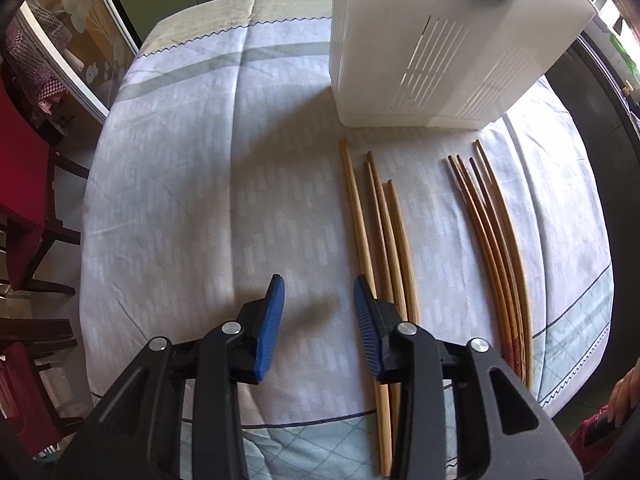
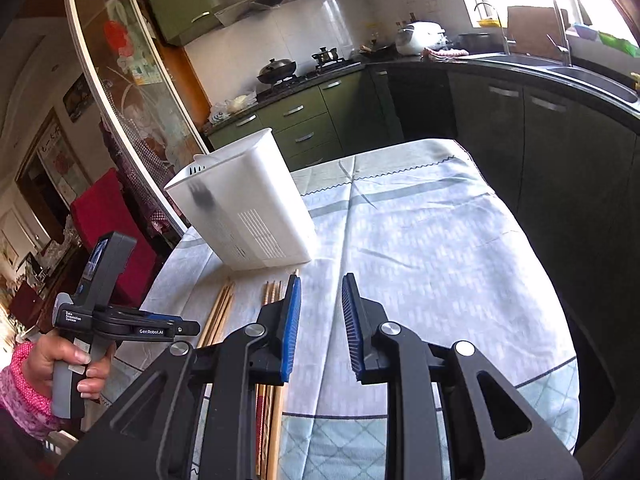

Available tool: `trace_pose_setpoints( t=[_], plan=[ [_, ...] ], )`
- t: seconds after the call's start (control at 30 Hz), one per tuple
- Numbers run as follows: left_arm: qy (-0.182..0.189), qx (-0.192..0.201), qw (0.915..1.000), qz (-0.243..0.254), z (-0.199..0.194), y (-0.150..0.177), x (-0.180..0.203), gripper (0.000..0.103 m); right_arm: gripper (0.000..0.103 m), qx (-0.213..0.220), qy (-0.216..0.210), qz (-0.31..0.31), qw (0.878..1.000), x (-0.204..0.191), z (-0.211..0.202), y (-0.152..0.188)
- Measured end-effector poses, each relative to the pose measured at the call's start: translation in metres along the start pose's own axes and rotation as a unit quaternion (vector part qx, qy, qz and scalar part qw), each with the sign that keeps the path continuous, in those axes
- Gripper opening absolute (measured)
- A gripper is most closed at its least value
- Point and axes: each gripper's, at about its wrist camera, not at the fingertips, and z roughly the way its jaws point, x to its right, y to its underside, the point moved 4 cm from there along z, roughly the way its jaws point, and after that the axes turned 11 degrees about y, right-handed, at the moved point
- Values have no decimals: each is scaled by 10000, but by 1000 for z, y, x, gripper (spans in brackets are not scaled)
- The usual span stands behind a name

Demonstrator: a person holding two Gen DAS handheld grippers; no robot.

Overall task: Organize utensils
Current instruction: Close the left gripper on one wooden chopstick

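Note:
Two groups of wooden chopsticks lie on the cloth-covered table (image 1: 180, 200): a lighter group (image 1: 380, 224) and a darker group (image 1: 492, 232) to its right. A white slotted utensil holder (image 1: 420, 48) stands just beyond their tips. My left gripper (image 1: 319, 292) is open and empty, hovering over the near end of the lighter group, its right finger above them. My right gripper (image 2: 320, 300) is open and empty, just right of the darker chopsticks (image 2: 272, 296). The holder (image 2: 248, 216), the lighter chopsticks (image 2: 218, 316) and the left gripper's body (image 2: 120, 320) also show in the right wrist view.
Red-cushioned chairs (image 1: 24, 200) stand at the table's left. A dark kitchen counter with a sink (image 2: 580, 76) runs along the right, green cabinets (image 2: 304, 120) and a stove behind. A glass sliding door (image 2: 132, 128) is to the left.

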Motion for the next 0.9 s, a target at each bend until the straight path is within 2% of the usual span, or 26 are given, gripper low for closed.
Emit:
trace_pose_setpoints(
  t=[0.27,0.6,0.63,0.7,0.9],
  plan=[
    [145,-32,9999,-45,-1,2,5,33,22,-118,-32,239,9996,13,1,0],
    [-17,-196,9997,123,13,2,17,31,22,-336,-37,188,9993,10,9,5],
    [-43,-189,9997,161,14,2,18,28,23,-416,-49,93,9991,6,12,5],
    [-60,-187,9996,205,15,1,22,9,23,-622,-77,-144,9979,-5,20,6],
    [43,-90,9997,209,11,-1,19,7,24,-1555,-235,-903,9834,-48,66,11]
  ],
)
